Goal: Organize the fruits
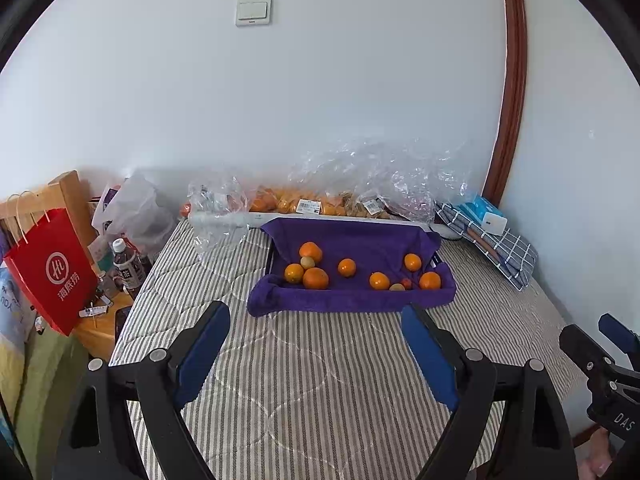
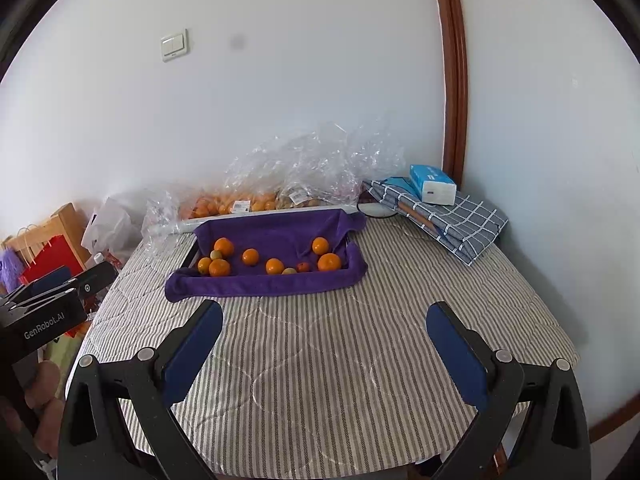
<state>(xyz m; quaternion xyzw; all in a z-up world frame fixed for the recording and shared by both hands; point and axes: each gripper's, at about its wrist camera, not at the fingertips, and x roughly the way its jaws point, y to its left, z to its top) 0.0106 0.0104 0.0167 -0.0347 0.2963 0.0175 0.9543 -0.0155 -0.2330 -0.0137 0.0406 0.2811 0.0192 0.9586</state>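
1. Oranges [image 1: 346, 267] and smaller fruit lie in a purple towel-lined tray [image 1: 352, 300] at centre frame on a striped table [image 1: 304, 380].
2. The left gripper [image 1: 316, 356] hovers in the lower frame, spread wide, empty.
3. The right gripper [image 2: 324, 356] is likewise wide, empty.
4. Plastic bags of fruit [image 2: 248, 202] sit behind the tray.

A purple towel-lined tray [image 1: 352, 300] sits on the striped quilted tabletop [image 1: 320, 380], toward its far side. Round orange fruits [image 1: 316, 279] lie scattered in the tray, one cluster at its left end, others spread to the right. Behind the tray, against the white wall [image 1: 320, 100], lie crinkled clear plastic bags of fruit [image 1: 320, 200]. A folded checked cloth [image 2: 460, 220] lies at the far right corner, with a blue tissue pack [image 2: 434, 184] on it. A red paper bag [image 1: 52, 268] stands left of the table, plastic bottles [image 1: 128, 268] just beside it.
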